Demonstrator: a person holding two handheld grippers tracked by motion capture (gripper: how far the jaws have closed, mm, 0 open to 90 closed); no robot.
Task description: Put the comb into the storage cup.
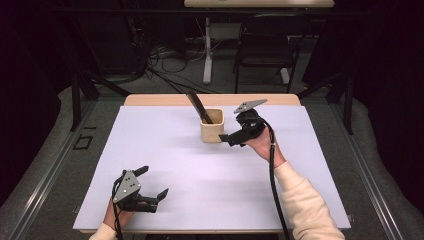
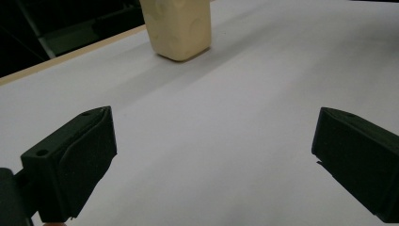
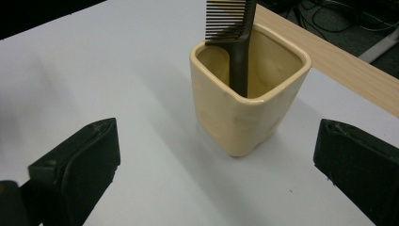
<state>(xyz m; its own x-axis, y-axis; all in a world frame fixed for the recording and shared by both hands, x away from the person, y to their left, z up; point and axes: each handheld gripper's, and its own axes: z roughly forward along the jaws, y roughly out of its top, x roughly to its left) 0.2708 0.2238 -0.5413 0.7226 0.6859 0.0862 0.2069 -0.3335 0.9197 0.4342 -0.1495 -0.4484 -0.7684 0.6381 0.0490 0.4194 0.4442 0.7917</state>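
A cream square cup (image 1: 212, 131) stands on the far middle of the white table top (image 1: 200, 175). A black comb (image 1: 197, 106) stands in it, leaning back-left, teeth end up. My right gripper (image 1: 226, 140) hovers just right of the cup, open and holding nothing. In the right gripper view the cup (image 3: 244, 108) and comb (image 3: 237, 42) sit ahead of the wide jaws of the right gripper (image 3: 216, 141). At the near left my left gripper (image 1: 155, 180) rests open and empty. In the left gripper view the left gripper (image 2: 214, 117) faces the cup (image 2: 181, 28) far off.
A wooden table edge (image 1: 165, 100) borders the white top at the back. Beyond it are a dark chair (image 1: 265, 40), a white desk leg (image 1: 207, 55) and floor cables (image 1: 165, 57). Metal rails (image 1: 45, 185) run along both sides of the table.
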